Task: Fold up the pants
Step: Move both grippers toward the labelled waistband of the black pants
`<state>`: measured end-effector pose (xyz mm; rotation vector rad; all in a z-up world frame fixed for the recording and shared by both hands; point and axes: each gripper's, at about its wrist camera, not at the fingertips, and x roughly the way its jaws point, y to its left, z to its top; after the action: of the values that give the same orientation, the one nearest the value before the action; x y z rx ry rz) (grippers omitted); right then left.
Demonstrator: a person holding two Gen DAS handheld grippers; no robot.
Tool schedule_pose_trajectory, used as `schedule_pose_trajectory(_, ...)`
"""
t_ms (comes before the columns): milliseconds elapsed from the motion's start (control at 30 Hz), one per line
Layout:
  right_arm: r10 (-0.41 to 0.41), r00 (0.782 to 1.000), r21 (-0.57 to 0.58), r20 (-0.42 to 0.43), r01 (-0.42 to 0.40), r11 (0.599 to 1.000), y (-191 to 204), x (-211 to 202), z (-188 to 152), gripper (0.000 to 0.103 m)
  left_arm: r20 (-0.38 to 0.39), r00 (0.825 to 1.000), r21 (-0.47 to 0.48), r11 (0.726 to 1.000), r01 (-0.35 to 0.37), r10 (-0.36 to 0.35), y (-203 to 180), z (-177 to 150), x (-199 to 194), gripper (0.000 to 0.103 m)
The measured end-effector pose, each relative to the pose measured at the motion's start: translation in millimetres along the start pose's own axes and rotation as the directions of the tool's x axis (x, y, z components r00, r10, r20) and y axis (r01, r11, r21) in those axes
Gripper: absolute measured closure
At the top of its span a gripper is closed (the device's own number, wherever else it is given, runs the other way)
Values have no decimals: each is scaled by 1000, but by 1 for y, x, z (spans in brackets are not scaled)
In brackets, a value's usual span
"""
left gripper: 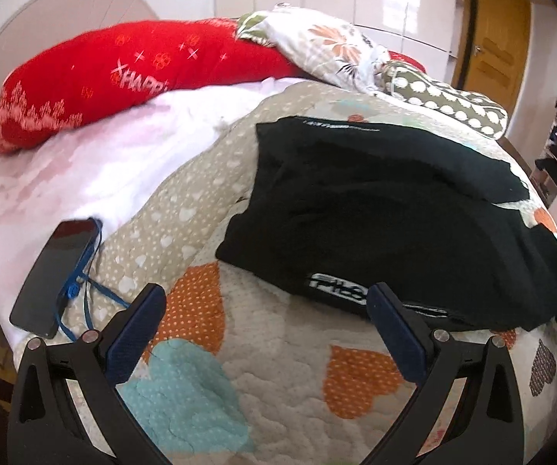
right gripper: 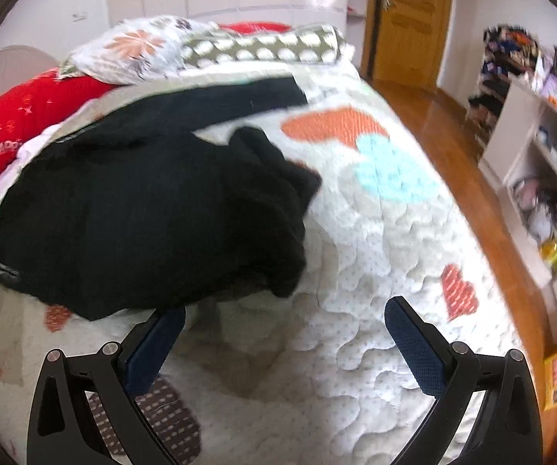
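Black pants (left gripper: pixel 387 213) on quilt (left gripper: pixel 239 368), beyond spread left hand-held gripper (left gripper: pixel 266 302)

Black pants (left gripper: pixel 387 213) (folded) lie beyond the spread-fingered left gripper (left gripper: pixel 266 306).

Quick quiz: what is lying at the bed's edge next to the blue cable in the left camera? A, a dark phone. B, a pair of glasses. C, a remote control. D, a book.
A: a dark phone with a blank screen lies on the white blanket, the blue cable looped against its side.
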<state>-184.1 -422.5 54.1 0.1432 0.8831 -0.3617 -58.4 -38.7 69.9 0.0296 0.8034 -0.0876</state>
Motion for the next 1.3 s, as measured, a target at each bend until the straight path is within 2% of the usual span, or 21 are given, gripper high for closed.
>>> schedule_pose_trajectory(100, 24, 999, -23, 36, -23, 999, 3, -15, 3, 0, 9, 1000, 6, 1000, 12, -13, -7, 2, -5, 0)
schedule_pose_trajectory(233, 86, 993, 7, 77, -87, 996, -1, -26, 6, 0, 2, 999, 10, 999, 43, -43, -14, 3, -3, 0)
schedule_pose_trajectory(400, 93, 993, 42, 67, -96, 995, -17, -20, 8, 1, -20, 994, -9, 994, 105, -105, -16, 2, 4, 0)
schedule_pose_trajectory(500, 93, 993, 62, 77, -98, 993, -27, -18, 11, 2, -63, 986, -67, 987, 148, -152, -8, 1, 16, 0)
schedule_pose_trajectory(700, 93, 994, 102, 60, -99, 990, -45, -7, 17, 6, -100, 986, -131, 984, 119, -133, 4, -3, 31, 0)
schedule_pose_trajectory(1000, 101, 993, 91, 62, -106, 990, -40, -8, 23, 6, -83, 992, -81, 992, 92, -99, -5, 0, 26, 0)
schedule_pose_trajectory(1300, 110, 992, 77, 58, -114, 991, -31, -11, 22, 6, -73, 993, -69, 994, 89, -94, -9, 4, 23, 0)
